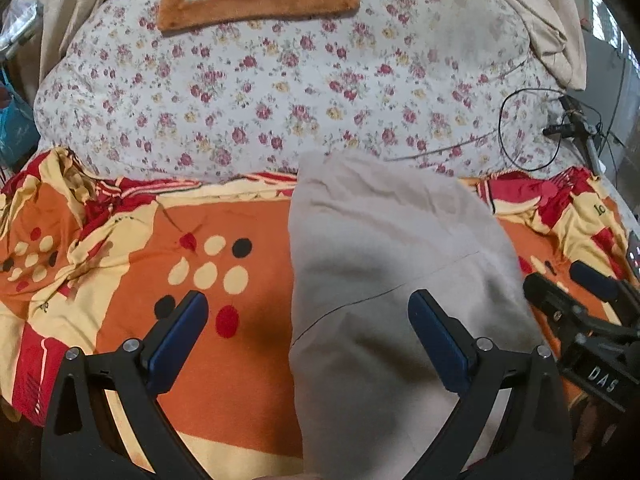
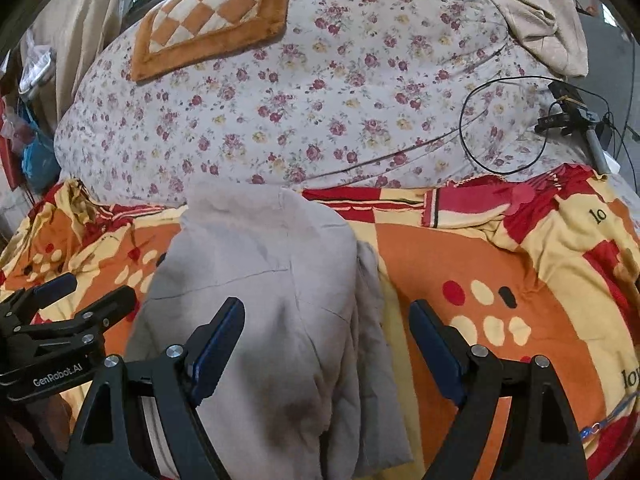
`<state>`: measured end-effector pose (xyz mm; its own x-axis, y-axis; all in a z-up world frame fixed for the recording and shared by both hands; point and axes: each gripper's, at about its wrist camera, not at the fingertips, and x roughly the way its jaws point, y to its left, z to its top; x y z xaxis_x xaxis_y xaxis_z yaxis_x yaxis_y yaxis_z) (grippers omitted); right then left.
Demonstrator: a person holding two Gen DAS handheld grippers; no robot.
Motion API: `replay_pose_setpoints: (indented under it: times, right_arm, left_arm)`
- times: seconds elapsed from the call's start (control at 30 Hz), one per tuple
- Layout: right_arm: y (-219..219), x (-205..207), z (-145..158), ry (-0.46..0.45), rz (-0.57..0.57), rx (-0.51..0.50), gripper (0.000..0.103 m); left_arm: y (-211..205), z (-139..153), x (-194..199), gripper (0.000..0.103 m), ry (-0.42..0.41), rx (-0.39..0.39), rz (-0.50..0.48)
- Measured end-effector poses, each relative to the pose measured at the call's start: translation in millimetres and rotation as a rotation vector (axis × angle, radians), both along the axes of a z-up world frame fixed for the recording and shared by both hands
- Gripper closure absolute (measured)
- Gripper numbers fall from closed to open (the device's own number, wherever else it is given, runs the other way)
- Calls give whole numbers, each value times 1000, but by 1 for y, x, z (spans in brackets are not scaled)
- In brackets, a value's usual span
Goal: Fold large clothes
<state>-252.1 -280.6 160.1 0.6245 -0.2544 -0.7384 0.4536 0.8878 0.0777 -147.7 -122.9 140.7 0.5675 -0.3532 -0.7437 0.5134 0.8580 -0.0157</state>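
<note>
Orange bedspread (image 2: 460,264) lay open either side of the grey garment (image 2: 260,280); floral quilt (image 2: 300,112) mound and black cable (image 2: 472,128) blocked the far side

We look down past our right gripper (image 2: 326,340), its blue-padded jaws spread wide and empty, onto a folded pale grey fleece garment (image 2: 260,280) lying lengthwise on an orange, red and cream patterned blanket (image 2: 460,264). Our left gripper (image 2: 86,290) sits at the left edge; a floral quilt (image 2: 320,92) rises beyond.

Left gripper (image 1: 308,312) jaws wide apart, right gripper (image 2: 326,320) likewise, both empty
</note>
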Motion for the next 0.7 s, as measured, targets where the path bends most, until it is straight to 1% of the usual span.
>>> replay_pose_setpoints:
  times: [0.13,0.33,0.53,0.7]
  right_arm:
    - [5,-4,1,0,1,-10,17]
    - [6,-10,2,0,-21,6,17]
    - [5,-13,6,0,-35,-12,17]
    - [2,-15,3,10,-49,-12,17]
  left_arm:
    - [1,5,-8,2,-14,-9,4]
    - [-1,5,-15,2,5,0,10]
    - [-1,14,-22,2,-28,-6,2]
    - [0,10,-22,2,-7,3,8]
